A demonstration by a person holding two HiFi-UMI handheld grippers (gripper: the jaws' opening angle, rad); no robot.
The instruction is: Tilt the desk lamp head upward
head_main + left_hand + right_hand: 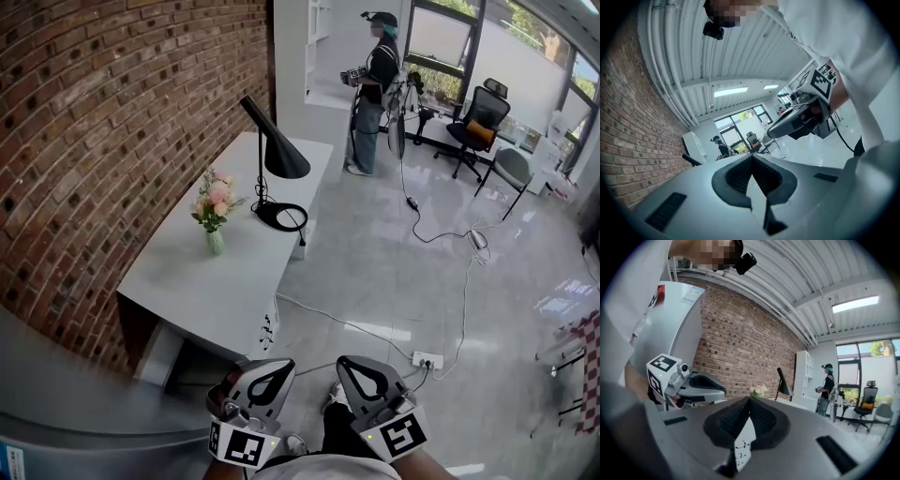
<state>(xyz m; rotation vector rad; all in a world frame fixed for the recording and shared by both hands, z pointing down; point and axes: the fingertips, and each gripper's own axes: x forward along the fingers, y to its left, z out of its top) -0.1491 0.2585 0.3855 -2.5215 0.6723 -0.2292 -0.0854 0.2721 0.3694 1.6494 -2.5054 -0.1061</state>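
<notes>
The black desk lamp (278, 152) stands on the far part of the white desk (187, 272). Its cone shade points down over its round base (282, 217). Both grippers are held low and close to my body, well short of the desk. My left gripper (286, 366) is shut with nothing between its fingers. My right gripper (344, 362) is likewise shut and empty. In the right gripper view the lamp (783, 383) shows far ahead past the closed tips (749, 399). In the left gripper view only a dark bit of the lamp (691, 160) shows beside the closed tips (751, 155).
A small vase of pink flowers (215, 212) stands on the desk near the lamp. The brick wall (103, 112) runs along the left. A person (378, 89) stands at the back. Office chairs (478, 127), floor cables (441, 234) and a power strip (427, 359) lie to the right.
</notes>
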